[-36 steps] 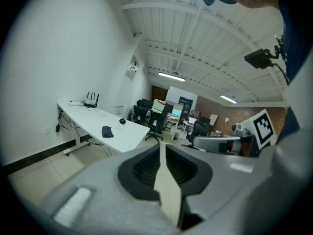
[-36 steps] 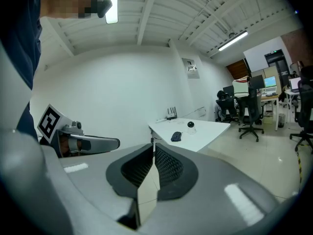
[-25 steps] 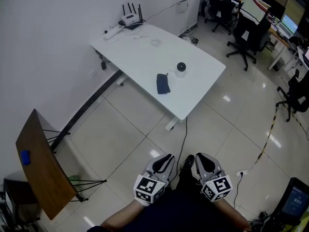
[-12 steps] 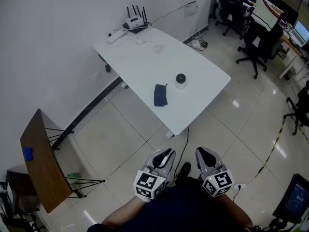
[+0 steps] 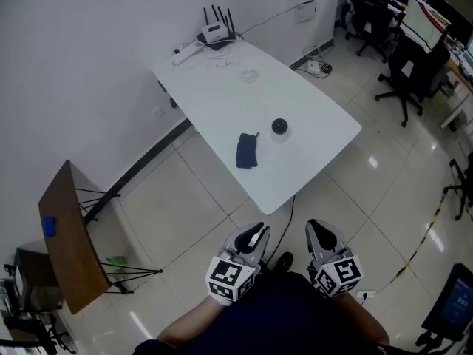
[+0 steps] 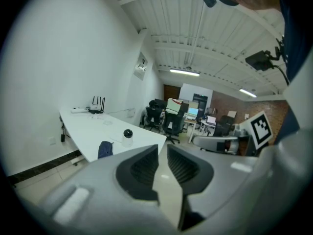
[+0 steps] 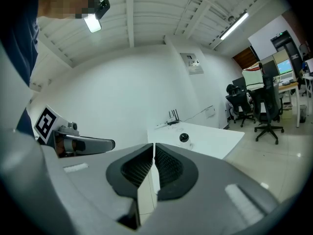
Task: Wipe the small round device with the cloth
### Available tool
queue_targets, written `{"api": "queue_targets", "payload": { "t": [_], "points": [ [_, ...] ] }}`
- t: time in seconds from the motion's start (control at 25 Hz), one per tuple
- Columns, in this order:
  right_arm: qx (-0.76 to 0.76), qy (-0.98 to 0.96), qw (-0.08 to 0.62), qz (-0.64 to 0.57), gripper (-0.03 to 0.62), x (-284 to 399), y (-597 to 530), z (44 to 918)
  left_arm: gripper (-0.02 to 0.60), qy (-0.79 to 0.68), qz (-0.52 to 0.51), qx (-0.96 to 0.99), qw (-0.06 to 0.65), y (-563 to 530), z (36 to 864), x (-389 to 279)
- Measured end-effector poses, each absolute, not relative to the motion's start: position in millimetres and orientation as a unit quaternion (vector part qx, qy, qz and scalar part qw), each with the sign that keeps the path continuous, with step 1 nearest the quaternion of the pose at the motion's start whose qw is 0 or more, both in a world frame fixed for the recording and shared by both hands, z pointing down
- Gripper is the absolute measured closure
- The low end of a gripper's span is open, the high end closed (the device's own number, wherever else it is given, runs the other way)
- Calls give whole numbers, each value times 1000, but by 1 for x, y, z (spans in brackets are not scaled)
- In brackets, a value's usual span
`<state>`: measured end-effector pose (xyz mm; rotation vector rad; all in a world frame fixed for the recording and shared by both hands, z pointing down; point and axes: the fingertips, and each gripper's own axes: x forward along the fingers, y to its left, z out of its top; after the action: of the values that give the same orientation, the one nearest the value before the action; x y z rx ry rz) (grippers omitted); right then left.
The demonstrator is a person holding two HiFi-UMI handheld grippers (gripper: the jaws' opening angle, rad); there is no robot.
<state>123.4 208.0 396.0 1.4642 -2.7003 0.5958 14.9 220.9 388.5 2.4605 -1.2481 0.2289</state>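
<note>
Head view, looking steeply down: both tools were held low, close to the person's body, well apart from the white bench [image 5: 307, 98]. L tool [image 5: 256, 237] had a narrow gap between its jaws, which were opening, w/ nothing between them. R tool [image 5: 322, 234] was clenched, jaws together, also empty. Neither touched anything.

The small round device [image 5: 279, 128], black-topped on a white base, stood upright mid-bench. The dark blue cloth [image 5: 247, 151] lay flat just beside it on the person's left, not touching it, nearer the bench's long edge on that side.

Each tool's marker cube, L [image 5: 231, 278] and R [image 5: 338, 275], showed black-and-white square patterns; no letters could be made out on them.

A router [image 5: 218, 31] w/ upright antennas sat at the bench's far end by the wall. Bare tiled floor [image 5: 192, 205] lay between the person and the bench's near rounded corner. A brown wooden board on thin black legs [image 5: 70, 254] stood at far left by the wall; office chairs [image 5: 405, 69] stood at far right.
</note>
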Motion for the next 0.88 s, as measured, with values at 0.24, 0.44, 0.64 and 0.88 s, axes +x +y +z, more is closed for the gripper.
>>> {"api": "queue_targets", "payload": {
  "t": [0.24, 0.44, 0.64, 0.88],
  "points": [
    [463, -865, 11, 195, 576, 118, 185, 403, 523, -449, 79, 869, 191, 196, 395, 8],
    [475, -859, 21, 189, 576, 114, 157, 405, 523, -437, 69, 875, 197, 164, 398, 4],
    [489, -851, 26, 190, 576, 109, 126, 405, 523, -422, 63, 883, 196, 130, 396, -1],
    [504, -844, 32, 183, 575, 93, 89, 404, 520, -414, 60, 886, 201, 83, 401, -21]
  ]
}}
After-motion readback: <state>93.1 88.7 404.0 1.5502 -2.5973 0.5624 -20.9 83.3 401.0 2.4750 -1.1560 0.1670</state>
